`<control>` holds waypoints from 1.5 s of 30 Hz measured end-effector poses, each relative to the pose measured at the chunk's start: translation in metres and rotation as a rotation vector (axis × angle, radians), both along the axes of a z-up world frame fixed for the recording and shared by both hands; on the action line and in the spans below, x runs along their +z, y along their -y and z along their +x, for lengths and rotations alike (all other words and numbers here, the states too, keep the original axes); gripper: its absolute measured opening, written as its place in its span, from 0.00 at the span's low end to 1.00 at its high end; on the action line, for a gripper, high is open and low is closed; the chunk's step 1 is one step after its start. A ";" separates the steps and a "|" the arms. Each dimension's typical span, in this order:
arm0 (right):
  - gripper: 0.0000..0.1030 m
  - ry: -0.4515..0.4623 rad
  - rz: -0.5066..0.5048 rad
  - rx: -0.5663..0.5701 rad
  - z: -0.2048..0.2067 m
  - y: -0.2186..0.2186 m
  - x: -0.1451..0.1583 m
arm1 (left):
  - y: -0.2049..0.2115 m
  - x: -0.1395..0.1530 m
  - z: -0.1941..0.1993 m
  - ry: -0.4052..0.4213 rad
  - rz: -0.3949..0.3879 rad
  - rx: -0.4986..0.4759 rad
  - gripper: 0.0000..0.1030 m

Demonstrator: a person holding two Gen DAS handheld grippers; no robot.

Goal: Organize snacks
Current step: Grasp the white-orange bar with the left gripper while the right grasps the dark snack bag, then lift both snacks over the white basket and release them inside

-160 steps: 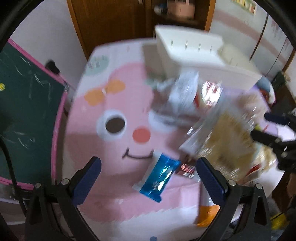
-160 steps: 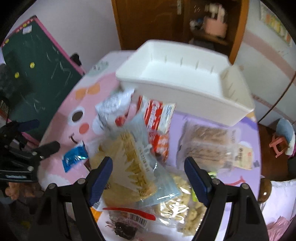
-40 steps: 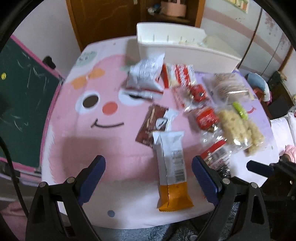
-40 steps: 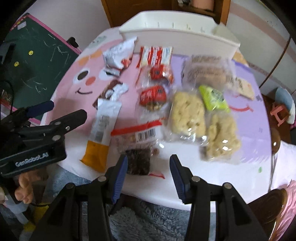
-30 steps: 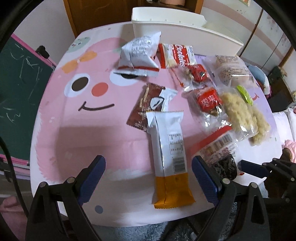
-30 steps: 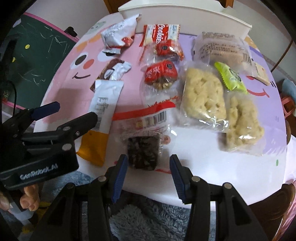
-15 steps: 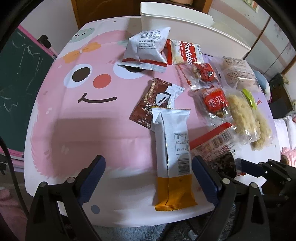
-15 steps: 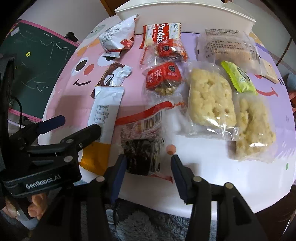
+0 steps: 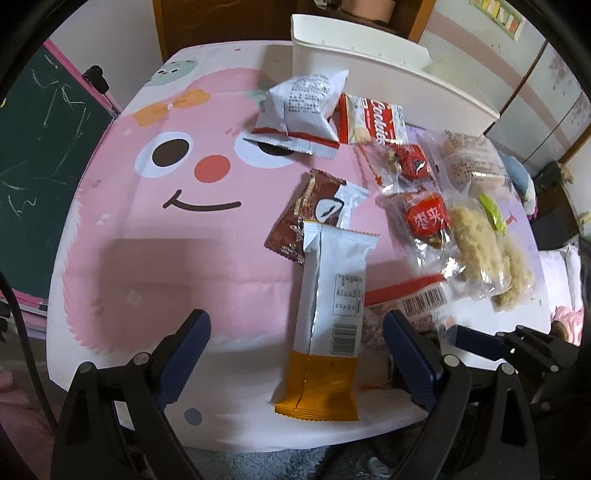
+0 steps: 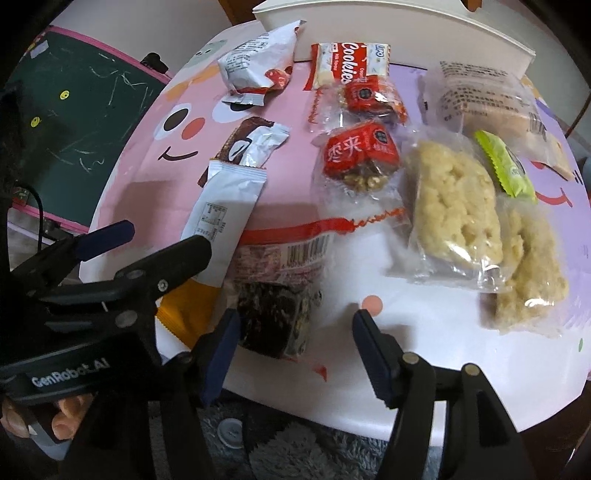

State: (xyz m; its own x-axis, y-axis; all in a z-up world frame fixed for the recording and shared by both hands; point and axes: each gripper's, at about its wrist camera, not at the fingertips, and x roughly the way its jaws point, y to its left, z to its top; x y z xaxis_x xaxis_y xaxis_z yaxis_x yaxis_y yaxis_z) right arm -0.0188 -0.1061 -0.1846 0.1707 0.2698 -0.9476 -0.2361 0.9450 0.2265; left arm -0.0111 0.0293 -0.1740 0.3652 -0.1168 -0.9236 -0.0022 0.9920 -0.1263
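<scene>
Soft daylight, sharp centre, strong fisheye bending, black vignette corners, glare on wrappers, faint shadows.

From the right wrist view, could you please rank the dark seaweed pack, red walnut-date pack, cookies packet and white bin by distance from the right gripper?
1. Dark seaweed pack, by the left finger.
2. Red walnut-date pack, mid-table.
3. Cookies packet, far side.
4. White bin, behind it.
</scene>
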 end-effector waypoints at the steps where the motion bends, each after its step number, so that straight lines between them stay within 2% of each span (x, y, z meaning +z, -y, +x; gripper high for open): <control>1: 0.63 0.009 -0.005 0.009 0.000 -0.003 0.000 | -0.001 0.000 0.001 0.000 0.006 0.003 0.91; 3: 0.63 0.031 -0.008 0.037 -0.001 -0.009 0.000 | -0.002 -0.003 0.003 -0.012 0.015 0.005 0.91; 5: 0.38 0.020 0.068 0.067 -0.002 -0.011 0.002 | -0.002 -0.006 0.004 -0.024 0.012 0.002 0.91; 9: 0.35 0.060 0.022 0.041 -0.005 0.000 0.008 | -0.003 -0.009 0.005 -0.029 0.018 -0.003 0.91; 10: 0.28 0.079 0.038 0.023 -0.005 0.007 0.012 | -0.002 -0.010 0.006 -0.035 0.018 -0.008 0.91; 13: 0.24 0.136 -0.020 -0.003 -0.008 0.015 0.022 | 0.003 -0.017 0.008 -0.062 0.023 -0.028 0.91; 16: 0.21 0.163 -0.018 -0.020 -0.007 0.022 0.027 | 0.011 -0.024 0.010 -0.089 0.036 -0.057 0.90; 18: 0.21 0.167 0.002 -0.023 -0.006 0.026 0.029 | 0.016 -0.028 0.011 -0.102 0.051 -0.075 0.78; 20: 0.20 0.175 0.020 -0.029 -0.006 0.029 0.031 | 0.020 -0.029 0.011 -0.103 0.074 -0.086 0.54; 22: 0.18 0.179 0.038 -0.032 -0.007 0.036 0.035 | 0.024 -0.025 0.010 -0.080 0.094 -0.104 0.38; 24: 0.18 0.191 0.049 -0.036 -0.006 0.039 0.039 | 0.025 -0.023 0.009 -0.075 0.069 -0.114 0.35; 27: 0.18 0.206 0.071 -0.034 -0.011 0.048 0.049 | 0.027 -0.015 0.008 -0.043 0.076 -0.126 0.33; 30: 0.18 0.237 0.070 -0.029 -0.010 0.049 0.058 | 0.031 0.003 0.006 0.017 0.079 -0.144 0.32; 34: 0.18 0.294 0.065 -0.032 -0.006 0.052 0.077 | 0.033 0.039 0.008 0.085 0.046 -0.167 0.32; 38: 0.18 0.386 0.056 -0.051 0.006 0.062 0.109 | 0.034 0.075 0.015 0.154 0.027 -0.183 0.32; 45: 0.18 0.557 -0.007 -0.112 0.040 0.086 0.171 | 0.032 0.155 0.054 0.270 0.004 -0.163 0.33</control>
State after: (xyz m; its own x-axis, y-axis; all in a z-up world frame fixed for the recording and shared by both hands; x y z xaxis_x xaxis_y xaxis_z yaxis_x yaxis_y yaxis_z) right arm 0.0212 -0.1919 -0.0137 0.6726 0.2158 -0.7079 -0.2167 0.9720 0.0904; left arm 0.0430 -0.0031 -0.0192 0.5736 -0.1910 -0.7965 0.1904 0.9769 -0.0971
